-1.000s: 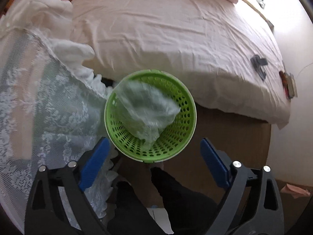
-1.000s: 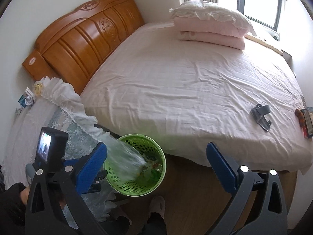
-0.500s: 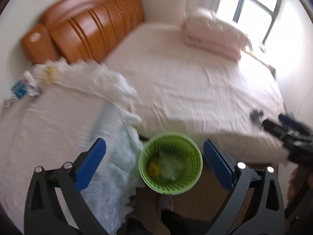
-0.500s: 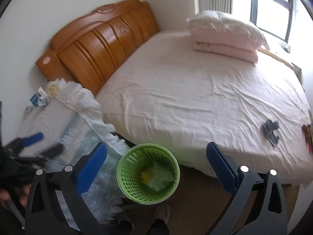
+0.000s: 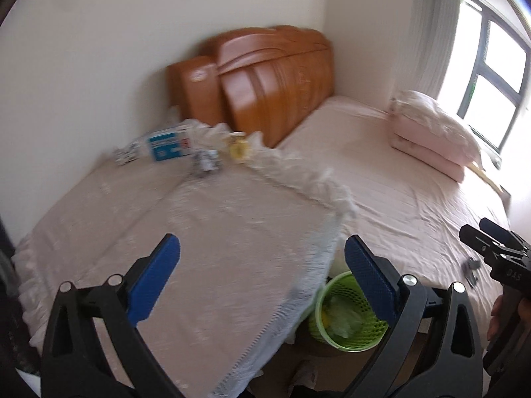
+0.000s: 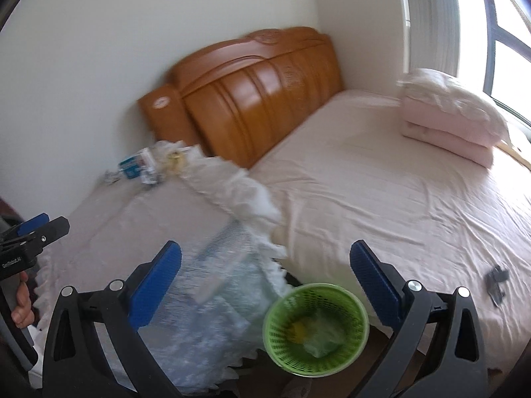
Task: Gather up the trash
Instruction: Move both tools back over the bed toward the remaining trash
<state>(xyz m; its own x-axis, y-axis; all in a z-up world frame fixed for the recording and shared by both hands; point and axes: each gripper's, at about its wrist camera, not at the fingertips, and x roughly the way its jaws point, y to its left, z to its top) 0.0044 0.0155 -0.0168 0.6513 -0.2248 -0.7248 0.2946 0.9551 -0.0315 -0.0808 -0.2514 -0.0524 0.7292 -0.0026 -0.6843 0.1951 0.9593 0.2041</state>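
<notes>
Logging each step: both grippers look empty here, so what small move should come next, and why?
Probably reach the left gripper toward the litter by the headboard: both grippers are open and empty, the bin already holds a bag, and that clutter remains.

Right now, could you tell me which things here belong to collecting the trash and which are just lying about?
Job:
green basket
clear plastic bag inside it
scattered packets on the covered table

Lying about:
folded pink quilt
dark clip on the bed

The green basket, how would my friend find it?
Start at the big pink bed. On the floor beside it, next to the lace-covered table, stands the green basket. It is the only bright green thing, round and full of holes.
</notes>
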